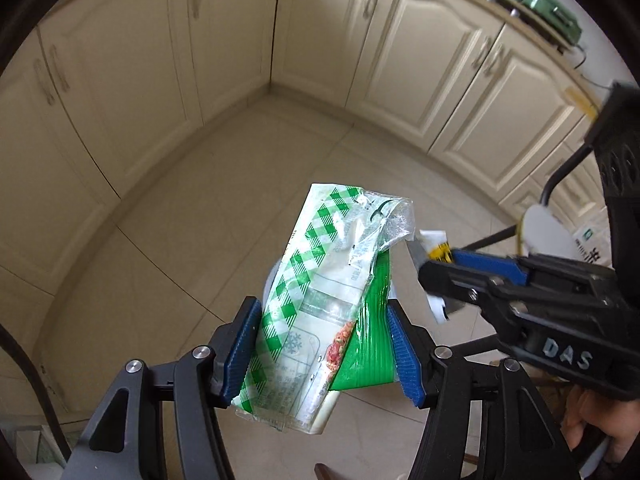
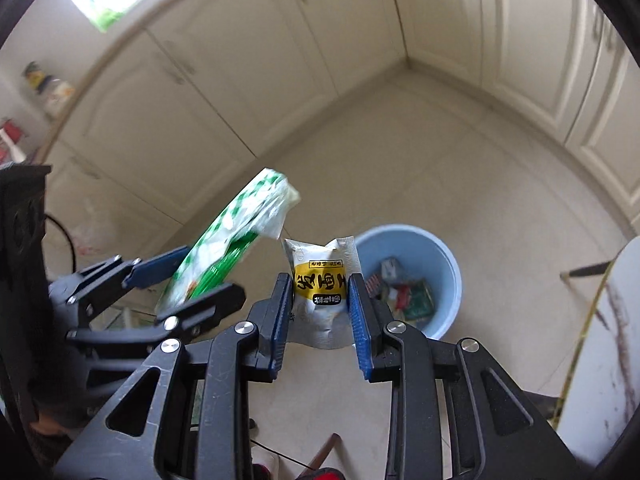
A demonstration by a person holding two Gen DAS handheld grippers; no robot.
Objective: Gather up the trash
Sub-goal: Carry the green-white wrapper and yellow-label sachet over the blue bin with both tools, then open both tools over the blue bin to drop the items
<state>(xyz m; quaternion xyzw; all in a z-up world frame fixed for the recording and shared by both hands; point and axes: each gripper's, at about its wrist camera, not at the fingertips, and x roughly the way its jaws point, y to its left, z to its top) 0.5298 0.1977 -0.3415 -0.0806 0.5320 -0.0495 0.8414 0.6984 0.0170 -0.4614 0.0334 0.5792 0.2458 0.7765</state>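
My left gripper point(image 1: 322, 344) is shut on a green-and-white checked plastic food bag point(image 1: 316, 304), which sticks up between its blue pads. In the right wrist view that bag point(image 2: 236, 240) and the left gripper point(image 2: 188, 280) show at the left. My right gripper point(image 2: 320, 308) is shut on a small white and yellow packet point(image 2: 320, 280). It also shows in the left wrist view, where the right gripper point(image 1: 440, 268) pinches the packet point(image 1: 434, 242) at the right. A light blue bin point(image 2: 440, 256) with several bits of trash stands on the floor just beyond the right gripper.
Cream cabinet doors point(image 1: 424, 60) run along two walls and meet in a corner above a pale tiled floor point(image 1: 224, 200). A worktop with a green object point(image 1: 548, 12) lies at the upper right. A white table edge point(image 2: 604, 340) stands at the right. A hand point(image 1: 600, 420) holds the right gripper.
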